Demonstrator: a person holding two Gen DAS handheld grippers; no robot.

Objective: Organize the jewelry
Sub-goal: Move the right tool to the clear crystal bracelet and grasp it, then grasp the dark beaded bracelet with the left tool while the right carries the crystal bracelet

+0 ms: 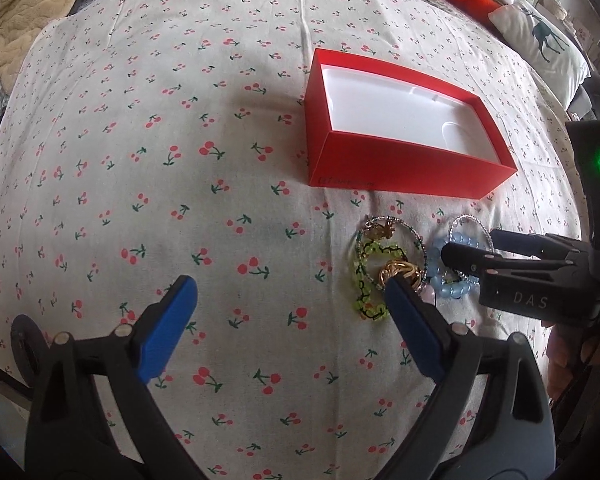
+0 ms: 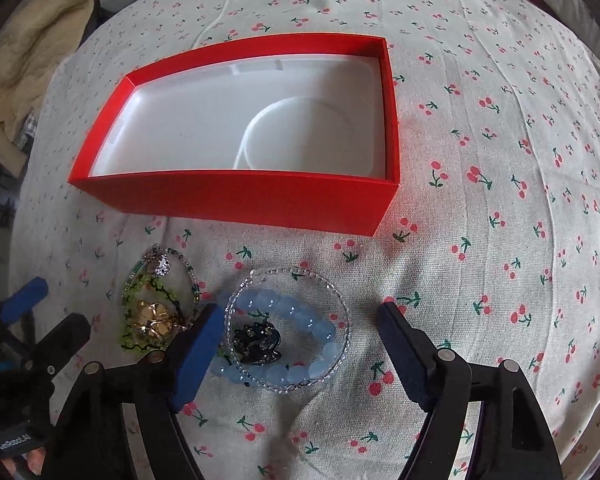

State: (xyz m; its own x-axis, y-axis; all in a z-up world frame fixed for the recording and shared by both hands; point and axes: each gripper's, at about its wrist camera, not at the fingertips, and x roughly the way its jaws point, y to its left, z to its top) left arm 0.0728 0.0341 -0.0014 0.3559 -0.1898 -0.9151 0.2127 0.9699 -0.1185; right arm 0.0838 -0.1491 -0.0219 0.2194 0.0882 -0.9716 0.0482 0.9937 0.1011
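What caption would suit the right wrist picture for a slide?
Open right gripper hovers over a blue bead bracelet beside an empty red box on cherry-print cloth.

Soft daylight, faint shadows, strong fisheye warping.

"DAS" stands in pale letters on the right gripper body at four o'clock, and "GenRobot.AI" on a black tag at eight o'clock.

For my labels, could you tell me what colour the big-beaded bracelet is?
Pale translucent blue; the bracelet shows best in the right wrist view.
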